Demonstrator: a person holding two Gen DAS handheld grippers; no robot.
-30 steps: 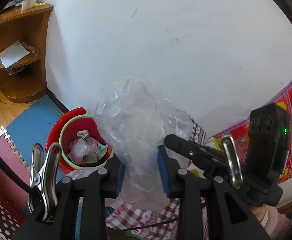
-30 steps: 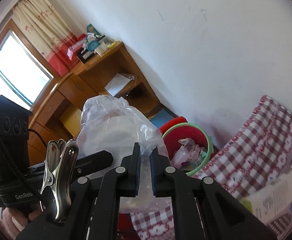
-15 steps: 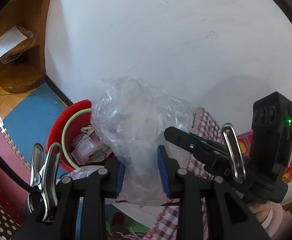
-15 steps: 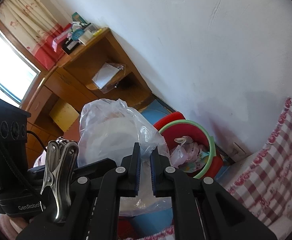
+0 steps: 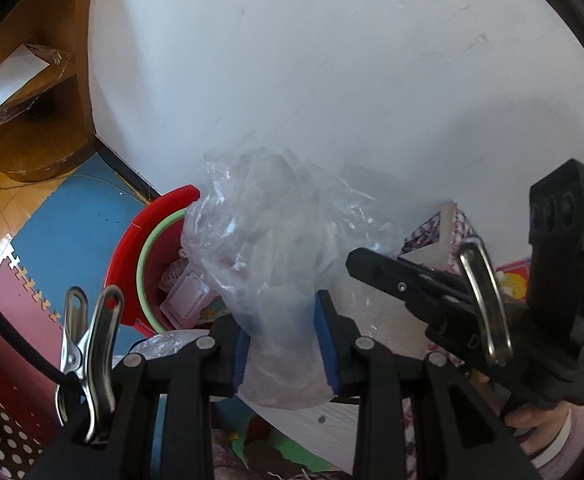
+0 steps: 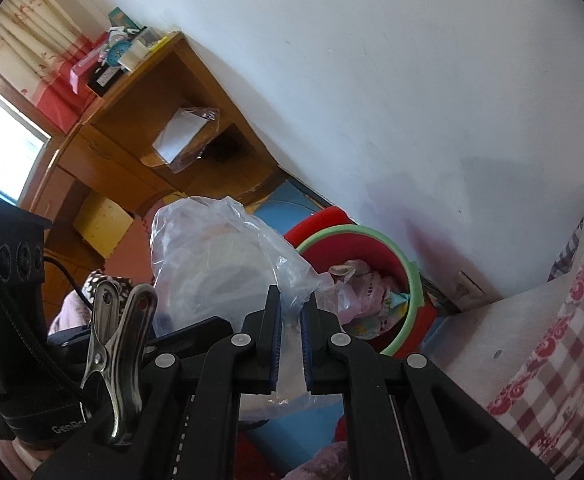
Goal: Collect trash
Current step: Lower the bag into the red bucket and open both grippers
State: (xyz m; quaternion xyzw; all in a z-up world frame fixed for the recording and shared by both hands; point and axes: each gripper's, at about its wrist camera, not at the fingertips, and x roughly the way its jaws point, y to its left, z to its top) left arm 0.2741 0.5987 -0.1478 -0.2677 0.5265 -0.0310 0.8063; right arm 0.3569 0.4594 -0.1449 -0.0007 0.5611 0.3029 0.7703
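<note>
A crumpled clear plastic bag [image 5: 276, 248] hangs in the air between both grippers. My left gripper [image 5: 284, 340] has its jaws apart on either side of the bag's lower part. My right gripper [image 6: 290, 320] is shut on the bag's edge [image 6: 292, 280]; it shows in the left wrist view [image 5: 411, 280] at the bag's right side. Below, on the floor by the wall, stands a red bin with a green rim [image 6: 395, 248], also seen in the left wrist view [image 5: 148, 248], holding wrappers and paper [image 6: 367, 292].
A white wall [image 5: 331, 80] is close behind the bin. A wooden shelf unit [image 6: 152, 120] stands left of it. A bed corner with a red checked cloth [image 6: 551, 340] is on the right. Blue and pink foam mats [image 5: 72, 216] cover the floor.
Both grippers have carried the bag closer to the wall and over the bin. The bed has slid away to the right. The hold on the bag is the same.
</note>
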